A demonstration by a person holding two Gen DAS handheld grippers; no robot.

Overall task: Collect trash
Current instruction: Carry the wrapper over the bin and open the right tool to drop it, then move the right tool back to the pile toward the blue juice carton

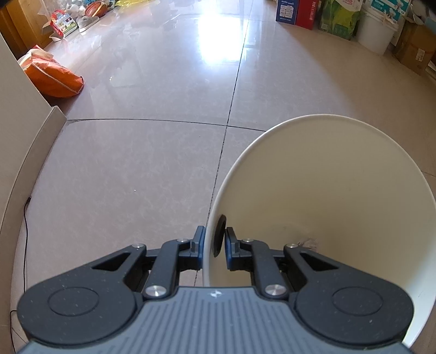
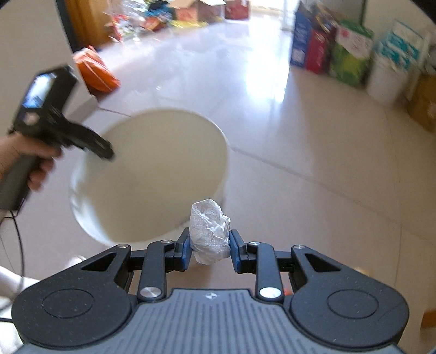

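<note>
Along the far edges of the glossy tiled floor (image 1: 152,168) sits the room's clutter: an orange bag (image 1: 53,77) slumped by the pale wall corner on the left, a basketball (image 1: 96,8) and a red-and-white carton (image 1: 62,23) further back, and on the right a row of blue, red and green boxes (image 1: 313,13) beside a white tub (image 1: 377,30). A thin black cable (image 1: 25,217) trails down the left skirting. The open floor between these and the grippers carries only glare from a bright patch of light. Nearest the cameras is the white bucket (image 2: 152,174), tipped so its round mouth faces both views; in the left wrist view its wall fills the lower right. The left gripper (image 1: 215,239) is clamped on the bucket's rim, one finger outside the wall and one inside beside a black handle mount, angled steeply down; in the right wrist view it reaches in from the left, a hand (image 2: 26,160) wrapped around its grip, though motion blur softens it. The right gripper (image 2: 209,241) also tilts downward and pinches a crumpled white tissue (image 2: 209,231) between its blue pads, just right of and in front of the bucket's mouth, above the floor.
</note>
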